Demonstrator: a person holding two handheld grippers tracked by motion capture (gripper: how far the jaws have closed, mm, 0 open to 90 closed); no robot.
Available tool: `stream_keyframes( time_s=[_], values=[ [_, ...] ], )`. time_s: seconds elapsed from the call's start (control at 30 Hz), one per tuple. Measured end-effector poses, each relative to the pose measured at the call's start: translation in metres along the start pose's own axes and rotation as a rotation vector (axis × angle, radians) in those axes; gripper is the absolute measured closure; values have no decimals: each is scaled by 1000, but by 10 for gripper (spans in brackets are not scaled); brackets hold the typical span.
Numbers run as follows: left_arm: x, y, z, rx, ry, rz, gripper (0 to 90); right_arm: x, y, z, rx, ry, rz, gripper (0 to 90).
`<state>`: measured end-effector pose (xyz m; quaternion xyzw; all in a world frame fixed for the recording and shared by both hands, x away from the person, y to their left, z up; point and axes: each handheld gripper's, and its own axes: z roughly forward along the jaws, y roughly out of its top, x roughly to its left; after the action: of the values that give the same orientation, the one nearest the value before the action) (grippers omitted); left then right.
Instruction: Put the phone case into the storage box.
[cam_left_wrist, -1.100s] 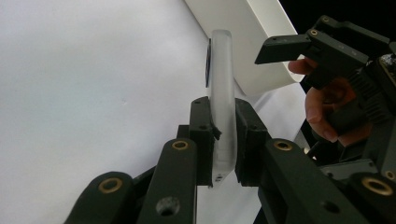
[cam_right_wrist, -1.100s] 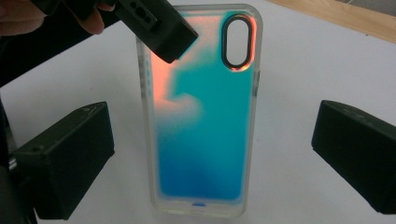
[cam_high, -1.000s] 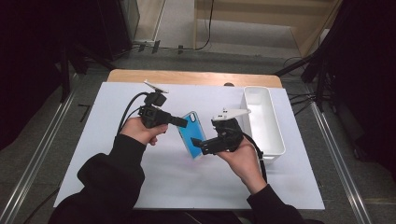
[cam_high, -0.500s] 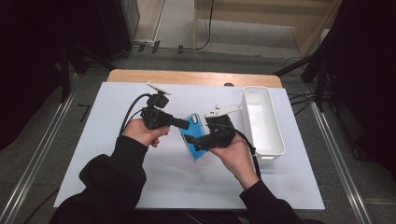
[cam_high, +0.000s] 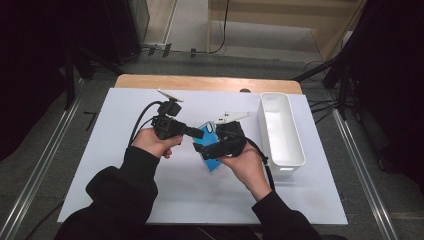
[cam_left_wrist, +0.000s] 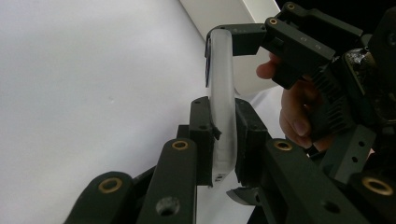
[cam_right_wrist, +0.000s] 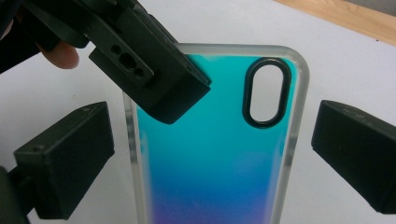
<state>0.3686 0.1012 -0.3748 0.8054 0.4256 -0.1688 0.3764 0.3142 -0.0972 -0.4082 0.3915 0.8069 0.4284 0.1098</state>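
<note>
A phone case (cam_right_wrist: 215, 154), teal shading to blue with a clear rim and an oval camera hole, hangs above the white table sheet (cam_high: 125, 190). My left gripper (cam_left_wrist: 223, 135) is shut on it, its pads pressing both faces of the case (cam_left_wrist: 220, 84), which stands edge-on there. One left jaw covers the case's upper corner in the right gripper view. My right gripper (cam_right_wrist: 212, 158) is open, its pads (cam_right_wrist: 70, 163) standing on either side of the case with a gap at each long edge. From above, both grippers (cam_high: 200, 134) (cam_high: 212, 149) meet over the case (cam_high: 214, 164) at mid-table.
A white rectangular bin (cam_high: 295, 150) stands lengthwise on the sheet just right of my right hand. A wooden table edge (cam_high: 200, 82) runs along the far side. Cables trail from both grippers toward the person.
My right gripper has shifted left and brought its open jaws around the case. The left gripper kept still with the case in its grip.
</note>
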Motion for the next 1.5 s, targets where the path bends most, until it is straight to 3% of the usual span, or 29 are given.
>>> stream_keyframes(
  time_s=[0.27, 0.33, 0.67, 1.03, 1.13, 1.3, 1.5],
  values=[
    [1, 0, 0, -4, -8, -13, 790, 2, 0, 5, 10, -19, 0, 0],
    [1, 0, 1, -6, -6, -16, 790, 2, -1, 5, 16, -13, -7, 64],
    [0, 0, 2, -8, -13, -17, 787, 0, -1, 4, 25, 0, -7, 141],
    [-2, -1, 1, -13, -25, 4, 770, 0, 1, 1, 40, 5, -11, 151],
    [-4, 0, -1, -22, -18, 28, 756, 0, 2, 0, 49, 17, -27, 151],
    [-4, 0, -7, -33, -20, 45, 658, -2, 1, -1, 58, 43, -28, 151],
    [-3, 1, -13, -29, -44, 71, 533, -6, 1, -5, 63, 108, -51, 151]
  ],
)
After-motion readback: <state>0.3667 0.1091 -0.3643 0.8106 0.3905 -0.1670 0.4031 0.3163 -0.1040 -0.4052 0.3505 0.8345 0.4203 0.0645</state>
